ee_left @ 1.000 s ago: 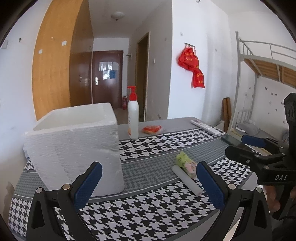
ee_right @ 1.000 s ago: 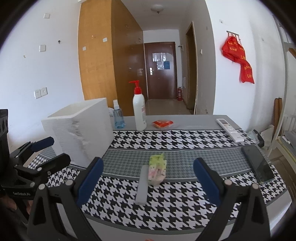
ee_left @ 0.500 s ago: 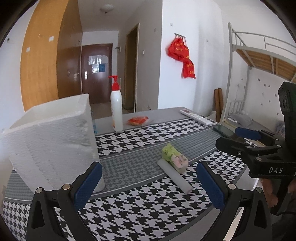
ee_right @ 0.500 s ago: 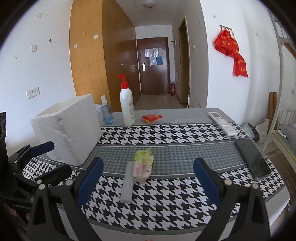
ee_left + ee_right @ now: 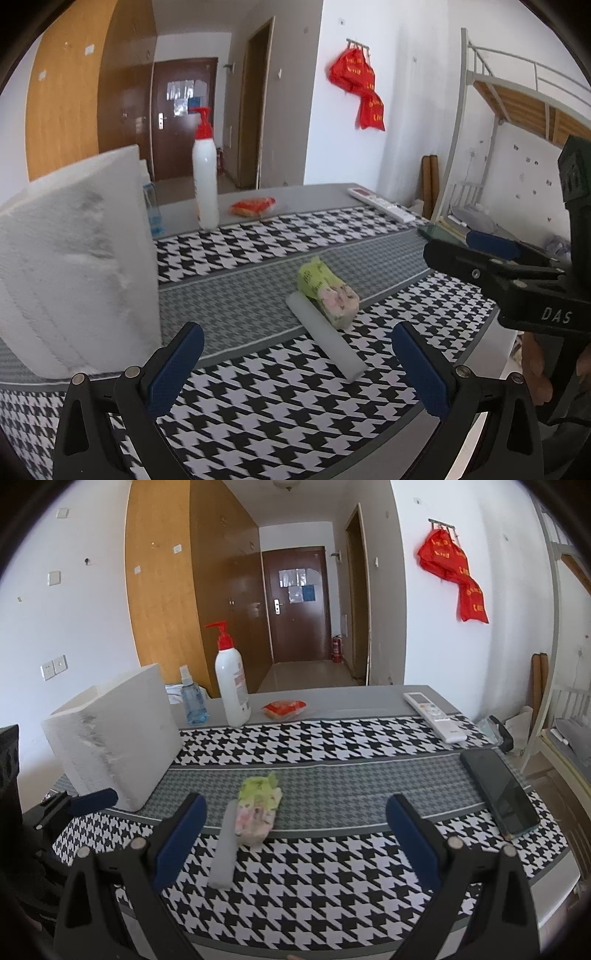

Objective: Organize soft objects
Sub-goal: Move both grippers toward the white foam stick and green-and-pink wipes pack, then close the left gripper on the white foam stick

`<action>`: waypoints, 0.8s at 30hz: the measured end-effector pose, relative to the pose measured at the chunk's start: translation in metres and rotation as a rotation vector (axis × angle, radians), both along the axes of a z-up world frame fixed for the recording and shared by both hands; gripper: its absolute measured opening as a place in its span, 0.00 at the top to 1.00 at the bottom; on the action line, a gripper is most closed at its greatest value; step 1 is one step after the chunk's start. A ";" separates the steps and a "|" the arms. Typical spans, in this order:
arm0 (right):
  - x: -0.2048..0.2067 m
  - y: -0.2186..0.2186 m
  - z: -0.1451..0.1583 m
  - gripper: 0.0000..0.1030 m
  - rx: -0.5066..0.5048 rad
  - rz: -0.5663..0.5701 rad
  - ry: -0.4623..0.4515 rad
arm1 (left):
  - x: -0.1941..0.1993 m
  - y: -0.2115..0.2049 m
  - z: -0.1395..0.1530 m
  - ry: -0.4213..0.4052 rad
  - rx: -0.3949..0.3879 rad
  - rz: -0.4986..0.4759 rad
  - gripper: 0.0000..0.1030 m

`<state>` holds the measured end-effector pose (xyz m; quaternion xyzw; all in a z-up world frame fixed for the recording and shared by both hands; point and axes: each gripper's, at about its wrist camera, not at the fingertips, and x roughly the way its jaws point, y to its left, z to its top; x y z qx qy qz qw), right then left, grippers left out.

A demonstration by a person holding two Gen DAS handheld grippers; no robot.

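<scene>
A green and pink floral tissue pack lies mid-table against a white foam bar. A white foam box stands at the left. My left gripper is open and empty, low over the front edge, a short way before the bar. My right gripper is open and empty, near the table's front edge, with the pack just left of its middle. It also shows in the left wrist view, and the left gripper shows in the right wrist view.
A houndstooth cloth covers the table. At the back stand a white pump bottle, a blue spray bottle and an orange packet. A remote and a phone lie at the right. A bunk bed frame stands beyond.
Both grippers have moved closer to the tissue pack and foam bar. The left view has swung right, so the foam box now sits further left. Both grippers stayed open.
</scene>
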<state>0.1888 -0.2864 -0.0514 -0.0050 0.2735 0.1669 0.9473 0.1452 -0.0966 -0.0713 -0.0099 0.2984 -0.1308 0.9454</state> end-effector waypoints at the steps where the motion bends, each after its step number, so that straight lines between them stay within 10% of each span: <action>1: 0.000 -0.001 -0.001 0.04 0.001 0.000 0.003 | 0.001 -0.003 -0.002 0.008 0.001 -0.002 0.01; 24: 0.004 -0.021 -0.009 0.04 0.023 0.010 0.028 | 0.034 -0.037 -0.038 0.164 0.025 0.071 0.11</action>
